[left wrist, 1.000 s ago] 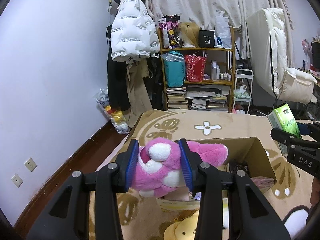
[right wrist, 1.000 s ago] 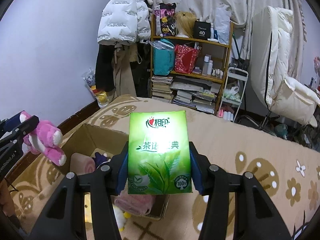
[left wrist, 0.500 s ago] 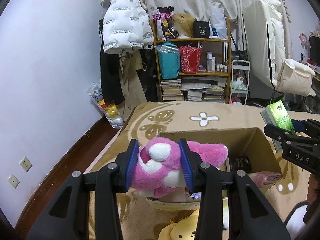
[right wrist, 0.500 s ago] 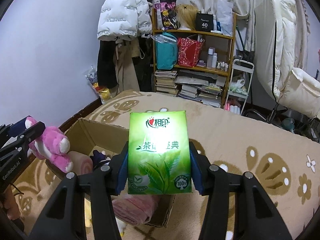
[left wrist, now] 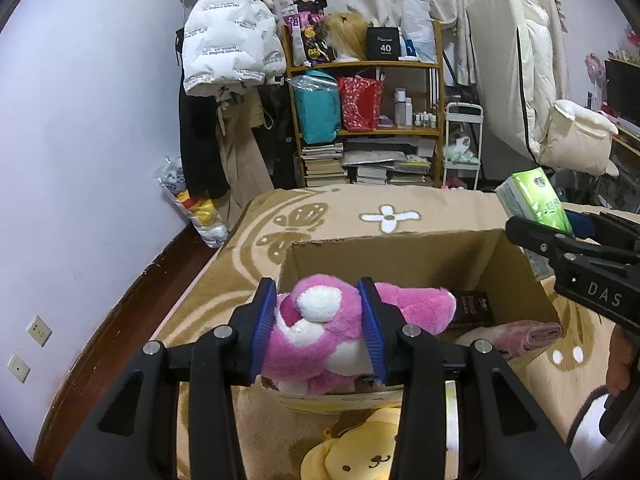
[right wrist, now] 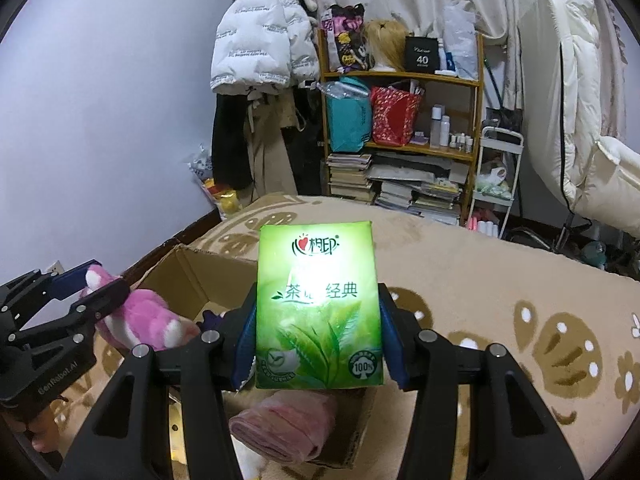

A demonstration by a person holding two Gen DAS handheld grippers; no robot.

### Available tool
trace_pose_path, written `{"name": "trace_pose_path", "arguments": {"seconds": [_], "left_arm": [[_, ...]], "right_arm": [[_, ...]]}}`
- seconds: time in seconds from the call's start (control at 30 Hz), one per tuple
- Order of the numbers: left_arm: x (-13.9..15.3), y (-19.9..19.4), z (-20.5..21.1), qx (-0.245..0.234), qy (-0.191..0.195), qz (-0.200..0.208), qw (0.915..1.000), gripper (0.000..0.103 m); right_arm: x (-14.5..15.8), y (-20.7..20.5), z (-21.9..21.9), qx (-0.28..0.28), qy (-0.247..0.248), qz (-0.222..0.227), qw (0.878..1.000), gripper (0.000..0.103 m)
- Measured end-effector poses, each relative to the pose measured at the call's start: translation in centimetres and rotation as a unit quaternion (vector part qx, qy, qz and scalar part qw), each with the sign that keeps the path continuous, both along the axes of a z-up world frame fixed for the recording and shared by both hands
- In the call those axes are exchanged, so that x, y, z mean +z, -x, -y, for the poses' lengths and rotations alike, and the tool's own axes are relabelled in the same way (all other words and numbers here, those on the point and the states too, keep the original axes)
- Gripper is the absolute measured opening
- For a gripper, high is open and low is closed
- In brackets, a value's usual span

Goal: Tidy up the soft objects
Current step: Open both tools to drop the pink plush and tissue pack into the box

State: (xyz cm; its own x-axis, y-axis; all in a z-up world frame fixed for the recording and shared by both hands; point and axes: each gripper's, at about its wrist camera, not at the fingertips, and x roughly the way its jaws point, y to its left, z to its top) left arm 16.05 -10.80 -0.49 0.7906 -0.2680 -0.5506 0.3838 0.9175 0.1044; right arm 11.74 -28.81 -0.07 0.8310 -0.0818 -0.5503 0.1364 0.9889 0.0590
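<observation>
hand-held gripper (left wrist: 318, 330) at left is clamped on a pink plush (left wrist: 344, 332) above the cardboard box (left wrist: 384, 256), while the right one (right wrist: 316, 344) pinches a green tissue pack (right wrist: 318, 304); the plush could be snagged on the box rim if released early.

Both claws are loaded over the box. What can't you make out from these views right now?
- Cardboard box floor: left wrist view, hidden by the pink plush; right wrist view, by the green tissue pack.
- Yellow plush: cut off by the bottom edge, left wrist view.
- Dark item in the box: label too small.
</observation>
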Motion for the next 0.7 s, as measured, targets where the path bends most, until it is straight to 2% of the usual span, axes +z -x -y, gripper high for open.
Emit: {"name": "trace_pose_path", "arguments": {"seconds": [0.2,0.3,0.5,0.57,0.7], "left_arm": [[-0.3,0.1,0.4,-0.006,-0.011,0.0,0.9999,0.047],[-0.4,-0.1,0.2,-0.005,-0.005,-0.008,0.9999,0.054],[-0.9,-0.8,-0.4,-0.001,0.017,-0.043,0.999,0.059],[-0.9,-0.9,-0.5,0.002,0.012,-0.043,0.999,0.066],[-0.8,-1.0,-0.6,0.008,-0.005,-0.049,0.9987,0.068]], "right_arm": [[-1.1,-0.4,-0.4,0.009,-0.01,-0.02,1.0,0.056],[-1.2,-0.6,-0.5,0.012,-0.011,-0.022,1.0,0.056],[-1.4,-0.5,-0.5,0.015,-0.016,-0.024,0.999,0.056],[-1.4,-0.5,-0.5,0.014,-0.018,-0.024,0.999,0.057],[-1.3,-0.4,-0.1,0.011,-0.028,-0.022,0.999,0.066]]}}
